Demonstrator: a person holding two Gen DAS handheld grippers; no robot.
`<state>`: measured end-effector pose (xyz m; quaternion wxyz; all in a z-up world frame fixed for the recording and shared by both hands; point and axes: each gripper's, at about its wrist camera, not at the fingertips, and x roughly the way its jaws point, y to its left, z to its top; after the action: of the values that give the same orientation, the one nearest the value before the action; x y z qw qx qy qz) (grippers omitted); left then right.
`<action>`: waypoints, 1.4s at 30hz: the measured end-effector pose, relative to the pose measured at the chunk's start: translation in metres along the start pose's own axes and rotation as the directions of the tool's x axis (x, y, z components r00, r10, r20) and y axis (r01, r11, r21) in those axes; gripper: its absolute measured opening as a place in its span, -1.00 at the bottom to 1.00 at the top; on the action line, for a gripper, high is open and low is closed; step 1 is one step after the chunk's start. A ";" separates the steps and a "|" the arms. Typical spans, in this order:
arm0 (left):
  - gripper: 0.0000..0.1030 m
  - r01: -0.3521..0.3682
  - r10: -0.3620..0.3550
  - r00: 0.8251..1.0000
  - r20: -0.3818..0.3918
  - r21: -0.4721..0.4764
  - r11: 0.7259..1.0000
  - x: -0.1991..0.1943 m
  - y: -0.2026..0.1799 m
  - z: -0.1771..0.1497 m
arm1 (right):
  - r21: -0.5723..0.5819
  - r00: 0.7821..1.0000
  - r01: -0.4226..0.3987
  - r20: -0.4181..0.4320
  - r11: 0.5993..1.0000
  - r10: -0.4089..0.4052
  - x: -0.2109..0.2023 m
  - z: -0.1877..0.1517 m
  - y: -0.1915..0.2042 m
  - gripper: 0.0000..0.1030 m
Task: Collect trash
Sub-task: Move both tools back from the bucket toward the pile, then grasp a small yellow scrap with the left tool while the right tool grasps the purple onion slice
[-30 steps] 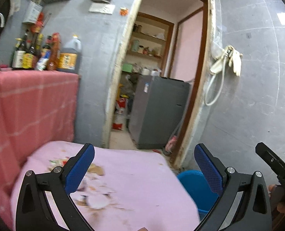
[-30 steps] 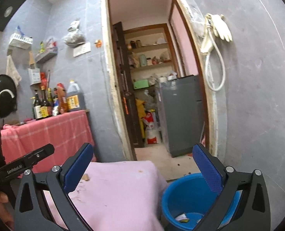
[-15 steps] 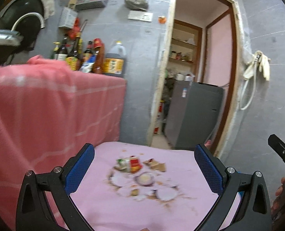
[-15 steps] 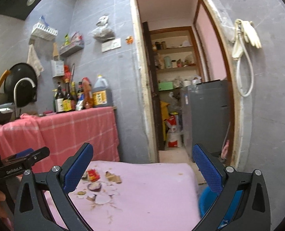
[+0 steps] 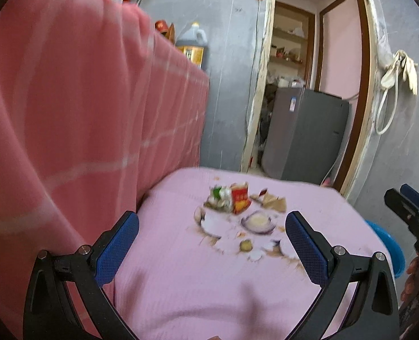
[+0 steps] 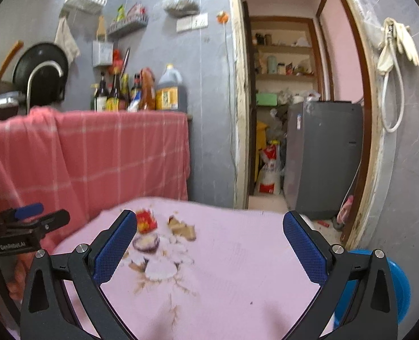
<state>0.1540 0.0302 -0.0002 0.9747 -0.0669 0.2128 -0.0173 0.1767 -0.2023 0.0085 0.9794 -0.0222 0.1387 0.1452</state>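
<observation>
A pile of trash lies on the pink-covered table [image 5: 181, 277]: a red packet [image 5: 240, 198], a green and white wrapper [image 5: 218, 194], brown paper scraps [image 5: 270, 199], a purple onion piece [image 5: 257, 221] and pale peels. In the right wrist view the same red packet [image 6: 145, 221], scraps [image 6: 182, 228] and onion piece [image 6: 146, 242] lie left of centre. My left gripper [image 5: 211, 239] is open just short of the pile, nothing between its fingers. My right gripper [image 6: 209, 248] is open and empty, to the right of the pile. A blue bin [image 6: 399, 286] stands low at the right.
A red checked cloth [image 6: 110, 153] hangs over a counter at the left, with bottles [image 6: 141, 90] and a pan on top. A doorway at the back leads to a grey appliance [image 6: 323, 155]. The grey wall [image 6: 408, 170] is close at the right. A hand [image 5: 416, 277] holds the other gripper.
Both cameras swung left and down, from the blue bin and doorway to the table top. The trash pile now sits in front of the left gripper. Both grippers stayed open.
</observation>
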 end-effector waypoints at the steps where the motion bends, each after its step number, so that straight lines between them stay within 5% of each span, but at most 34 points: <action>1: 0.97 -0.003 0.003 1.000 -0.013 -0.001 1.000 0.003 0.001 -0.002 | -0.002 1.000 -0.003 -0.016 1.000 0.002 0.004 -0.004 0.000 1.00; 13: 0.96 0.005 -0.012 0.982 -0.188 -0.035 0.999 0.036 0.008 -0.010 | 0.043 0.975 -0.063 -0.210 0.997 0.071 0.044 -0.022 -0.010 0.99; 18: 0.93 0.037 -0.039 0.971 -0.236 -0.013 0.999 0.045 0.003 -0.013 | 0.044 0.962 -0.082 -0.259 0.996 0.091 0.053 -0.030 -0.009 0.79; 24: 0.61 0.110 -0.103 0.951 -0.292 0.009 0.994 0.055 -0.006 -0.015 | 0.073 0.933 -0.090 -0.343 0.993 0.110 0.072 -0.038 -0.011 0.69; 31: 0.00 0.166 -0.144 0.927 -0.345 0.037 0.985 0.074 -0.020 -0.014 | 0.107 0.910 -0.104 -0.392 0.989 0.138 0.082 -0.042 -0.016 0.51; 42: -0.80 0.188 -0.157 0.902 -0.402 0.038 0.981 0.094 -0.024 -0.013 | 0.091 0.898 -0.133 -0.410 0.987 0.159 0.090 -0.042 -0.009 0.30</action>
<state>0.2342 -0.0015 -0.0475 0.9076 -0.0435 0.3985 -0.1249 0.2510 -0.1892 -0.0571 0.9140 -0.0125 0.3494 0.2057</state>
